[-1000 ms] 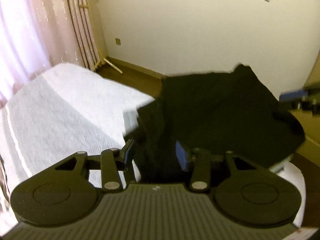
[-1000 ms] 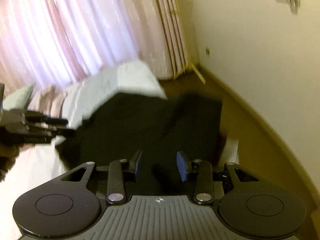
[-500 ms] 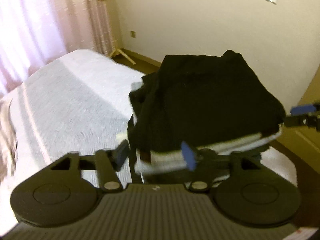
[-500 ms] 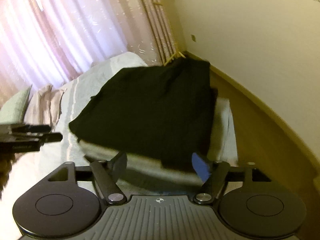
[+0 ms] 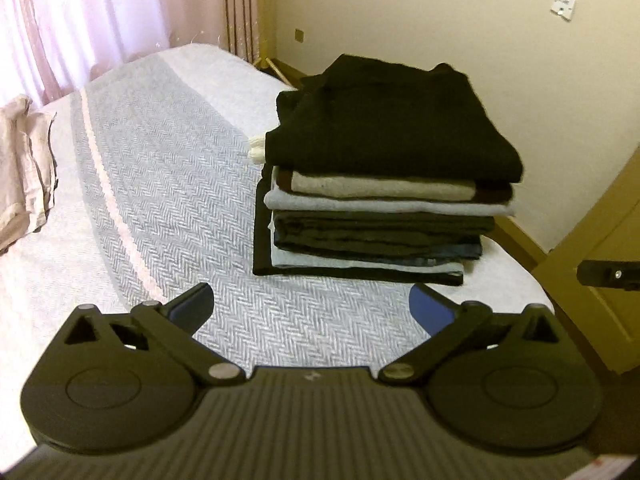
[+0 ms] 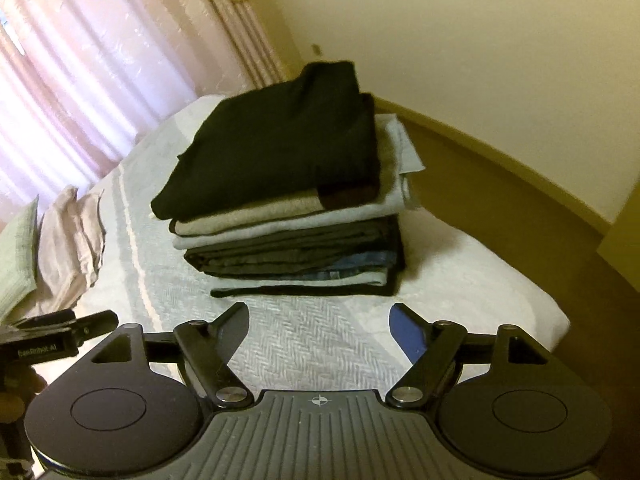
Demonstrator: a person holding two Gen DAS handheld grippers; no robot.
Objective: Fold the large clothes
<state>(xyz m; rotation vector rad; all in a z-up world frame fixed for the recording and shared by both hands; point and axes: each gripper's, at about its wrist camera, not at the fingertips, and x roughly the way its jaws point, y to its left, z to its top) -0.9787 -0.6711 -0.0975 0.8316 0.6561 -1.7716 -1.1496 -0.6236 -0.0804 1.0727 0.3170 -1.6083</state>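
Note:
A folded black garment point(image 5: 384, 120) point(image 6: 276, 136) lies on top of a stack of several folded clothes point(image 5: 372, 224) point(image 6: 296, 252) near the foot corner of a bed. My left gripper point(image 5: 312, 306) stands open a little short of the stack, with nothing between its fingers. Open too is my right gripper point(image 6: 320, 320), drawn back from the stack's near edge and holding nothing. The left gripper's tip point(image 6: 60, 328) shows at the left edge of the right wrist view, and the right gripper's tip point(image 5: 608, 274) at the right edge of the left wrist view.
The bed's white herringbone cover point(image 5: 168, 184) point(image 6: 304, 344) stretches to the left of the stack. Beige pillows point(image 5: 24, 168) point(image 6: 68, 248) lie at its head. Pink curtains point(image 6: 100, 60) hang behind. Brown floor point(image 6: 500, 208) and a cream wall point(image 5: 400, 12) border the bed's corner.
Both grippers have let go of the black garment, which now rests folded on the stack. Their jaws have widened and both have drawn back from the pile.

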